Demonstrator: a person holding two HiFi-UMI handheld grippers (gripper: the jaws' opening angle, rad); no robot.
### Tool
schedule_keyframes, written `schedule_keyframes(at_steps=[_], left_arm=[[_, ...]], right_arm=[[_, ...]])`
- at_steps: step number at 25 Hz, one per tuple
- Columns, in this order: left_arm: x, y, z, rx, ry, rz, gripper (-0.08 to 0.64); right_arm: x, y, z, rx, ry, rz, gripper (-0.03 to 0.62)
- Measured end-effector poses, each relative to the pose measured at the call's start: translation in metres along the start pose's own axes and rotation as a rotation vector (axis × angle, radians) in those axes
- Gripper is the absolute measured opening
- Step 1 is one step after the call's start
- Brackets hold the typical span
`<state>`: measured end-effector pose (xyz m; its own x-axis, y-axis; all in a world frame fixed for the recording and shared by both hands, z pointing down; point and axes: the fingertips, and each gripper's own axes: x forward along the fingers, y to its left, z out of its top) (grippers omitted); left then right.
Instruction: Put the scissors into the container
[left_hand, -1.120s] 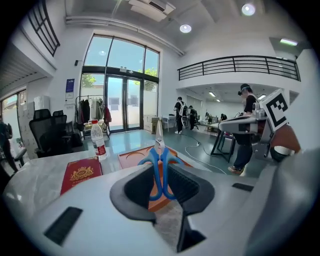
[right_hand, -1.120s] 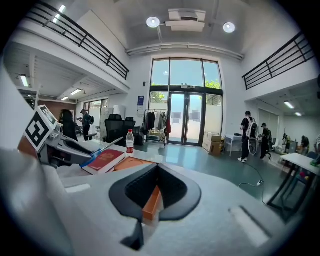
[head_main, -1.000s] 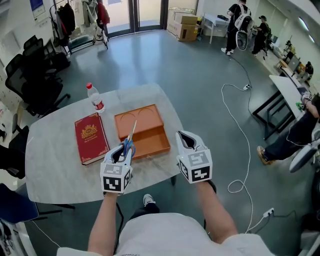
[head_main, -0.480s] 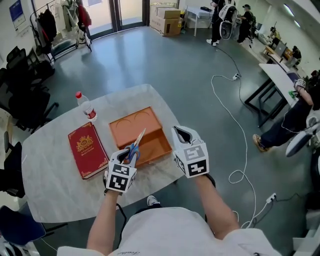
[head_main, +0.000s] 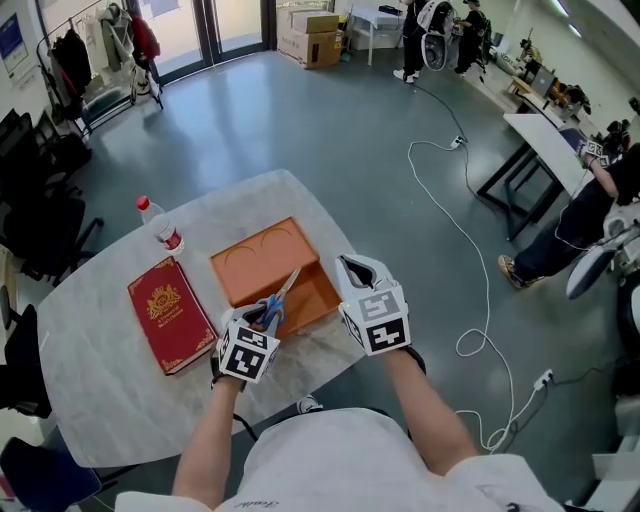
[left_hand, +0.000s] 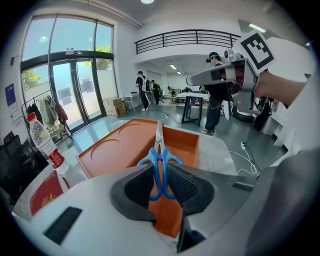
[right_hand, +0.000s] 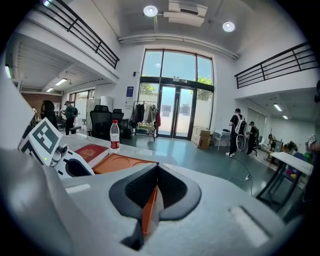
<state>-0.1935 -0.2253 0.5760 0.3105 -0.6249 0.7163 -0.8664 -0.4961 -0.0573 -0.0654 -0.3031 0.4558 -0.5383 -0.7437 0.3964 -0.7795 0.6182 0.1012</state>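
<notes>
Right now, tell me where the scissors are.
Head view, left of centre: the scissors are clamped in the left gripper, blades over the orange container, right of the red book.

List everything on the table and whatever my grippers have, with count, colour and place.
table: 1, white marbled, under everything
container: 1, orange, open, middle of the table
book: 1, red, left of the container
bottle: 1, clear with red cap, beyond the book
scissors: 1, blue handles, over the container
left gripper: 1, fingers shut on the scissors
right gripper: 1, fingers together, empty, right of the container
</notes>
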Motion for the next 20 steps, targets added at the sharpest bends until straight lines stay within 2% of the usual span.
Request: schedule_keyframes(at_steps=[7,20], left_arm=[[0.020,-0.002,-0.014,0.063,0.093,-0.052,0.084],[0.043,0.000,-0.022,0.132,0.249,-0.073,0.086]], right_arm=[[0.006,-0.006,-0.006,0.005,0.017,-0.020,0.005],[0.010,-0.019,-0.021,0.024,0.060,-0.049,0.005]])
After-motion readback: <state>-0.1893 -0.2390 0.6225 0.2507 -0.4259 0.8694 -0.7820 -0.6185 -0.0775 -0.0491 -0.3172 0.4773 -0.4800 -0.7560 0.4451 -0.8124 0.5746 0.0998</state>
